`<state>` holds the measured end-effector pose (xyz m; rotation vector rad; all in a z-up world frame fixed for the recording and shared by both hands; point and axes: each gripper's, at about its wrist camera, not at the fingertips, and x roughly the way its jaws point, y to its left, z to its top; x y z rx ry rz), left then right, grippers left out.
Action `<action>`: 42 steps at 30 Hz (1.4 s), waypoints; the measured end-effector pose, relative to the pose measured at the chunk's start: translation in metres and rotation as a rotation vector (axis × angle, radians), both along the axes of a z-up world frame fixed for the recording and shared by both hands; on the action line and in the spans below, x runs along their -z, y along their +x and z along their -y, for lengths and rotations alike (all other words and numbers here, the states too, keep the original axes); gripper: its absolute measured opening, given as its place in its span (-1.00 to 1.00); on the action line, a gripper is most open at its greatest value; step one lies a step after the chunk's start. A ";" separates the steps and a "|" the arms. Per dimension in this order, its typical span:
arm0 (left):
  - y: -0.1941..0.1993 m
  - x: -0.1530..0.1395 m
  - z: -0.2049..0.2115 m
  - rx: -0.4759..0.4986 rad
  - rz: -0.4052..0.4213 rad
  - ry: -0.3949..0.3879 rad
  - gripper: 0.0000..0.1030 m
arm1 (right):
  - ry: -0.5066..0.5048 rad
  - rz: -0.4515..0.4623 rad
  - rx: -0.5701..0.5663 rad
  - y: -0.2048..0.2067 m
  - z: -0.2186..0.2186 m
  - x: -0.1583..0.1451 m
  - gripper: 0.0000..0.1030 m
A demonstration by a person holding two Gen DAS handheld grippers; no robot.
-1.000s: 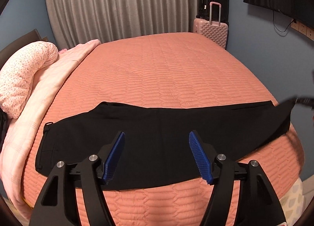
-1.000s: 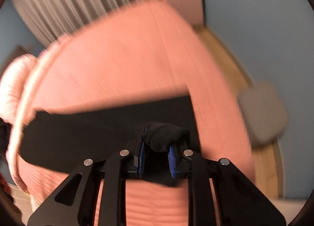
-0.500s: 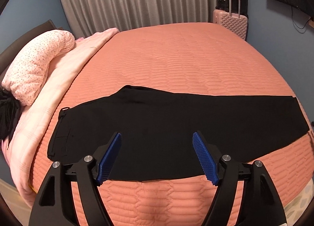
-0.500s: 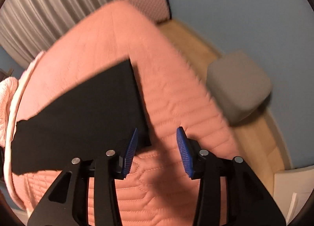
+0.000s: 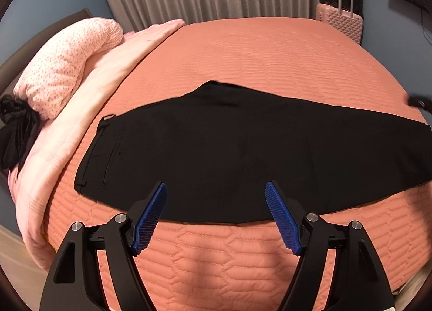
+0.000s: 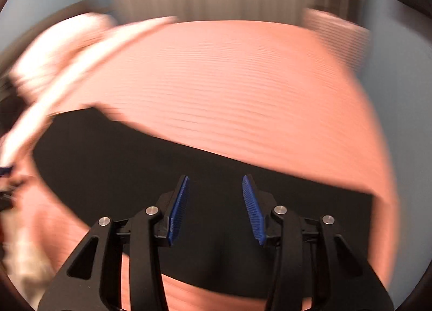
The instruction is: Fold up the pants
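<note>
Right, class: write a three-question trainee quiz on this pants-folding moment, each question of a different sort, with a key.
1. True or false: the black pants lie flat across the orange quilted bedspread.
2. Multiple choice: what is between the left gripper's jaws? A) a bunched pant leg B) nothing gripped, the jaws stand apart above the pants' near edge C) the floral pillow
3. Fill in: the pink suitcase stands beside the far corner of the ____.

Key:
1. True.
2. B.
3. Bed.
</note>
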<state>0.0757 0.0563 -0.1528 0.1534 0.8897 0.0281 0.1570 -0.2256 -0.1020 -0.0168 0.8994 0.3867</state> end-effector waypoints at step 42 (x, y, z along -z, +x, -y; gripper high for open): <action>0.004 0.044 -0.199 -0.228 0.072 -0.132 0.42 | -0.266 0.012 -0.568 0.181 -0.578 0.085 -0.92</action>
